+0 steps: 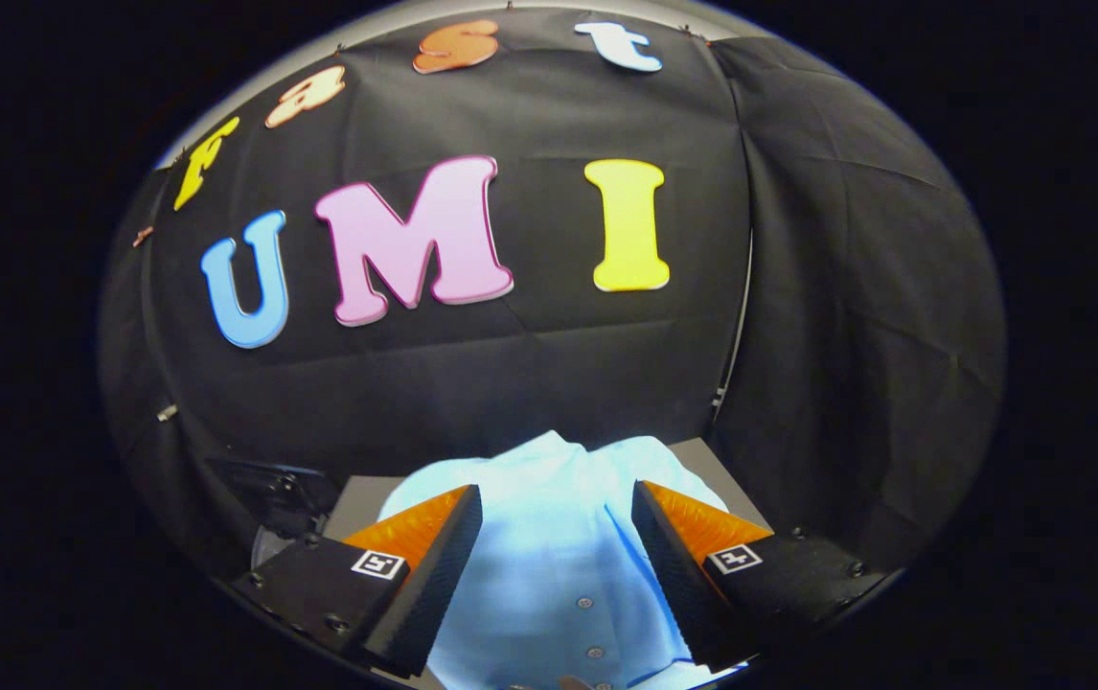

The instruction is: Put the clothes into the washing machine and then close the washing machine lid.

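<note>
A pale blue buttoned shirt lies bunched on a grey surface, right under and ahead of my fingers. My gripper is open, its two fingers spread wide on either side of the shirt's button placket. Neither finger presses on the cloth. Several small buttons run down the shirt between the fingers. A dark object sits off to the left of the surface; I cannot tell whether it is part of the washing machine.
The black cloth wall of the booth stands close behind the shirt and wraps round on the right. A grey surface corner shows behind the shirt on the right.
</note>
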The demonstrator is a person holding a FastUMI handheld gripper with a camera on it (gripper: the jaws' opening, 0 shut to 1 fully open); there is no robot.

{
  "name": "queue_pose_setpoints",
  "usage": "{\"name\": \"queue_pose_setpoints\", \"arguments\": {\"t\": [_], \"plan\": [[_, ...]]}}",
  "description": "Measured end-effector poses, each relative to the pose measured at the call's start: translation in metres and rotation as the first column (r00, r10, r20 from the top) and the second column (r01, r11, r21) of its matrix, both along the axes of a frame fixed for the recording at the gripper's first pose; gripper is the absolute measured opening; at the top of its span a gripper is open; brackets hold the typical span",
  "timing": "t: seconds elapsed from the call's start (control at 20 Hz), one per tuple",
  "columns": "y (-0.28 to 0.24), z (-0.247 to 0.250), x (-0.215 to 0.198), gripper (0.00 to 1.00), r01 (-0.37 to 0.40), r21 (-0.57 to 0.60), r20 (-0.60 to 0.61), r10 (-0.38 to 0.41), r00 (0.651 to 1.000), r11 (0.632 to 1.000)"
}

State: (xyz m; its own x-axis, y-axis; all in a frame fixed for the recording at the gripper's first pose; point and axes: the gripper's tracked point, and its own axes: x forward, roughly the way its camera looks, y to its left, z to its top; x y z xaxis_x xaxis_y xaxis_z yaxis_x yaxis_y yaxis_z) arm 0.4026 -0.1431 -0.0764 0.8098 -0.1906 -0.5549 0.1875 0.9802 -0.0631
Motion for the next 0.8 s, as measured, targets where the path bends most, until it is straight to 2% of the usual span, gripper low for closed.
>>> {"name": "queue_pose_setpoints", "arguments": {"t": [0.2, 0.35, 0.45, 0.65, 0.7, 0.75, 0.8], "plan": [[-0.019, -0.029, 0.016, 0.99, 0.057, -0.051, -0.101, -0.062, 0.993, 0.997], [-0.022, -0.05, 0.014, 0.99, 0.055, -0.049, -0.179, -0.063, 0.982, 0.997], [-0.022, -0.049, 0.017, 0.98, 0.059, -0.046, -0.182, -0.067, 0.981, 0.997], [-0.018, -0.057, 0.014, 0.89, 0.035, 0.024, -0.239, -0.029, 0.971, 0.999], [-0.016, -0.059, 0.014, 0.89, 0.008, 0.034, -0.254, 0.001, 0.967, 0.999], [-0.012, -0.058, 0.015, 0.79, -0.004, 0.06, -0.259, 0.019, 0.966, 0.998], [-0.008, -0.057, 0.015, 0.63, 0.002, 0.087, -0.263, 0.021, 0.965, 0.996]]}}
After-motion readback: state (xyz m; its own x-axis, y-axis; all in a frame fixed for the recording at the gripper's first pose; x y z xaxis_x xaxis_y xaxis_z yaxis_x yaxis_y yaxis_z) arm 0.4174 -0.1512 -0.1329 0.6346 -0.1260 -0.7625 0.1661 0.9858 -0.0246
